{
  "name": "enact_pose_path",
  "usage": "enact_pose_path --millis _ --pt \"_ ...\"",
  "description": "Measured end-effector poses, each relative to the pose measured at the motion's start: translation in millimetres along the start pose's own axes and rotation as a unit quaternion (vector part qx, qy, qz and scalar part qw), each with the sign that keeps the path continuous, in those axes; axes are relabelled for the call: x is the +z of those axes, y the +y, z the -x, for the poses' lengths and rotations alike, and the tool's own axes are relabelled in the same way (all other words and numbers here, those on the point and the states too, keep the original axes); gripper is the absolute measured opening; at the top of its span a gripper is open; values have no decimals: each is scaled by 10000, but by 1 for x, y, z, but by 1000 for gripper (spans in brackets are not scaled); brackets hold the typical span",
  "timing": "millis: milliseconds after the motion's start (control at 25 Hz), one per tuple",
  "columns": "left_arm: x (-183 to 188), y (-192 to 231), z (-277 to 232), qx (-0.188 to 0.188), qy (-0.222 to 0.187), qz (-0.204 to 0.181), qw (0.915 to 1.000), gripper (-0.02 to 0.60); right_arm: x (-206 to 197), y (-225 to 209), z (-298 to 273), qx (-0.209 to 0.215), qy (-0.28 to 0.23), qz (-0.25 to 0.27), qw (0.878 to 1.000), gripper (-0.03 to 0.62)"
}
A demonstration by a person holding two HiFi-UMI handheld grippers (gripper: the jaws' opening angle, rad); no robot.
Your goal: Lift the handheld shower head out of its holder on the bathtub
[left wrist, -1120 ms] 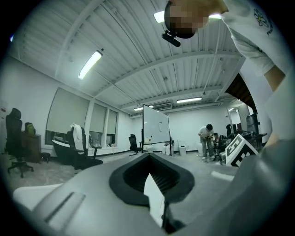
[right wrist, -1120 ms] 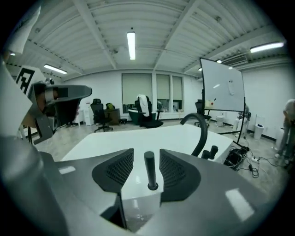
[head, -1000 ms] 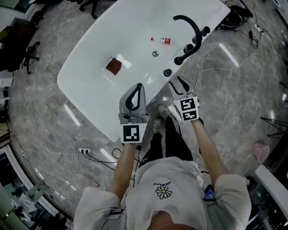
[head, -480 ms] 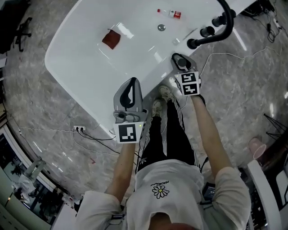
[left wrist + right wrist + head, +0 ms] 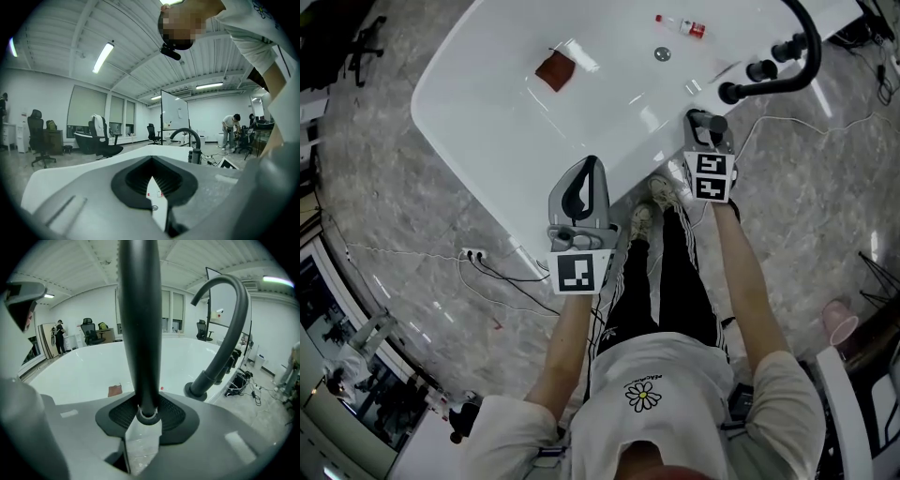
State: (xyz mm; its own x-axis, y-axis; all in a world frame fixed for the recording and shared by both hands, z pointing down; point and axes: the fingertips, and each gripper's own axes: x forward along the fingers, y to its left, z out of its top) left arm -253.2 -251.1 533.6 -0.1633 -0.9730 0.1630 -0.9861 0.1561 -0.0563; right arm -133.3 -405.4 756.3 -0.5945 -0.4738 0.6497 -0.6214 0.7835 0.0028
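Note:
The handheld shower head (image 5: 140,324) is a black rod that stands upright between the jaws of my right gripper (image 5: 145,420), which is shut on its lower end. From the head view my right gripper (image 5: 705,117) sits at the rim of the white bathtub (image 5: 487,141), and the shower head (image 5: 713,123) shows as a dark knob at its tip, just beside the base of the curved black faucet (image 5: 787,70). My left gripper (image 5: 589,161) hovers over the near tub rim, shut and holding nothing. Its holder is hidden.
Black faucet knobs (image 5: 760,69) stand along the rim. A brown cloth (image 5: 555,69), a drain (image 5: 662,53) and a small red-capped bottle (image 5: 689,26) lie in the tub. Cables (image 5: 478,272) run over the marble floor. The faucet spout (image 5: 225,333) arches right of the held rod.
My right gripper has moved forward to the tub rim beside the faucet base and now grips the black shower handle. The left gripper stays over the near rim.

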Motion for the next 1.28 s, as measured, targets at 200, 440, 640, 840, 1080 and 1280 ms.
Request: enact_pose_path --millis 200,440,640,840,1080,1280 --pt "20 10 5 235 -290 354 9987 0 44 -5 31 -148 -549 -146 9983 150" --pt "72 10 23 289 -629 541 9961 0 143 -4 114 -140 -1516 -159 9882 150" --pt "155 26 25 273 -1159 965 9882 0 255 3 201 -262 -2538 -134 9668 150" --pt "259 23 42 157 -1770 734 9813 0 318 23 303 -82 -3141 -441 9483 151" --pt "337 9 54 -15 -2439 299 9693 0 377 42 404 0 -3973 -229 9174 152" --pt "364 11 65 -60 -2398 203 9706 0 397 56 443 -75 -4347 -37 9005 152"
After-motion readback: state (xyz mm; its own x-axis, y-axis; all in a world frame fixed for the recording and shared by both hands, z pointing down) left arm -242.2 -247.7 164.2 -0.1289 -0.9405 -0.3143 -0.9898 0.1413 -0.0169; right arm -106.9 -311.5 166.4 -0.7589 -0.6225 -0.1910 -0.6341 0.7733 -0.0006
